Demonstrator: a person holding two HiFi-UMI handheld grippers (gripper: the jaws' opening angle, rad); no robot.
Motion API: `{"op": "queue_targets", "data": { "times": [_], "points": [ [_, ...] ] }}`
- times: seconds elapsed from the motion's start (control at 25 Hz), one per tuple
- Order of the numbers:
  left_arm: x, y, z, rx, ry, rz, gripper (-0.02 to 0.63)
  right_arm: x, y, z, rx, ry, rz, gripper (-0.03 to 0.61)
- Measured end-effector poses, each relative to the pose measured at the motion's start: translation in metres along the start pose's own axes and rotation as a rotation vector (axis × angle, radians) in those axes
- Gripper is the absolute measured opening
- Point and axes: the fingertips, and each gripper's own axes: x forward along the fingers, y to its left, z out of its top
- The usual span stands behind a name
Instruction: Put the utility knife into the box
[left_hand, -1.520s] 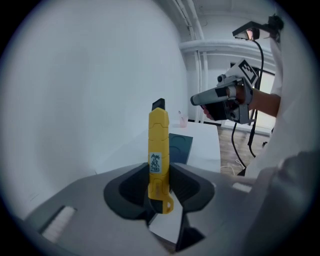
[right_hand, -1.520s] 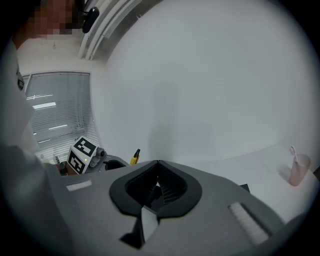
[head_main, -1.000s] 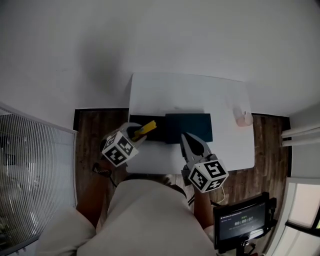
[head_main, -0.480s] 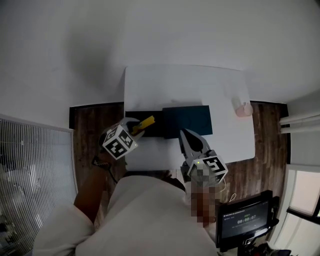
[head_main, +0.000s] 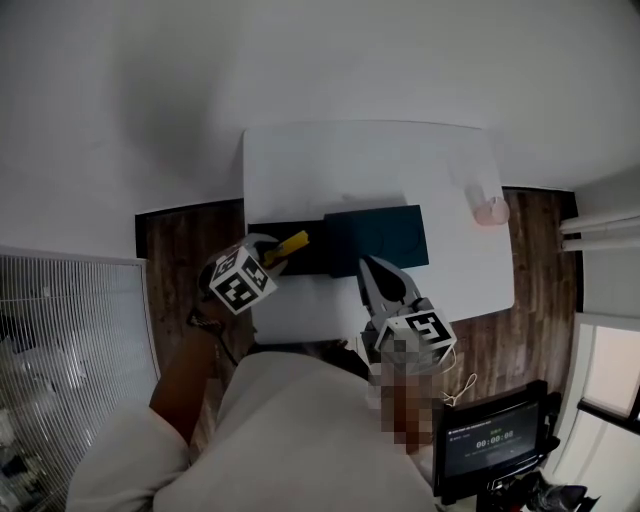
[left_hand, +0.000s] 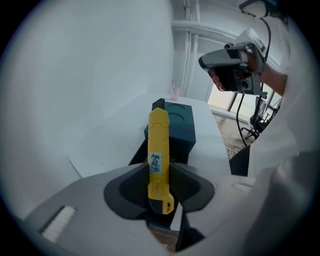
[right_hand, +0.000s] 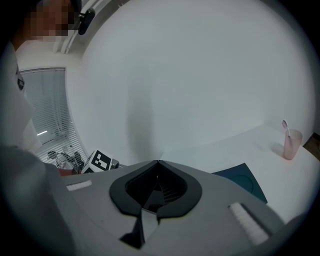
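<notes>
My left gripper (head_main: 272, 258) is shut on a yellow utility knife (head_main: 291, 245), which sticks forward out of the jaws with a small label on its handle (left_hand: 157, 150). The gripper (left_hand: 160, 170) hangs at the left end of the dark teal box (head_main: 378, 236), over the black part beside it (head_main: 305, 262). In the left gripper view the box (left_hand: 177, 131) lies just beyond the knife's tip. My right gripper (head_main: 366, 264) is shut and holds nothing, its tips (right_hand: 158, 161) near the box's front edge. The teal lid (right_hand: 246, 181) shows low on the right in the right gripper view.
The white table (head_main: 360, 170) stands against a white wall. A pink cup (head_main: 489, 210) stands at the table's right rear corner. Wooden floor shows on both sides, with a screen on a stand (head_main: 492, 440) at the lower right and window blinds (head_main: 70, 340) at the left.
The head camera has shifted a little, so the table sits higher in the picture. Both grippers and the knife keep their places relative to the box.
</notes>
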Motion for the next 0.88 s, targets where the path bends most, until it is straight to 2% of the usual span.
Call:
{"op": "queue_targets", "data": {
  "times": [0.4, 0.68, 0.88],
  "points": [
    [0.010, -0.003, -0.005, -0.013, 0.057, -0.040, 0.126, -0.002, -0.004, -0.011, 0.024, 0.045, -0.022, 0.002],
    [0.024, -0.007, -0.023, 0.021, 0.123, -0.054, 0.126, -0.001, -0.005, -0.021, 0.021, 0.078, -0.034, 0.003],
    [0.031, -0.010, -0.032, -0.001, 0.134, -0.061, 0.126, 0.001, -0.003, -0.024, 0.020, 0.086, -0.031, 0.002]
  ]
}}
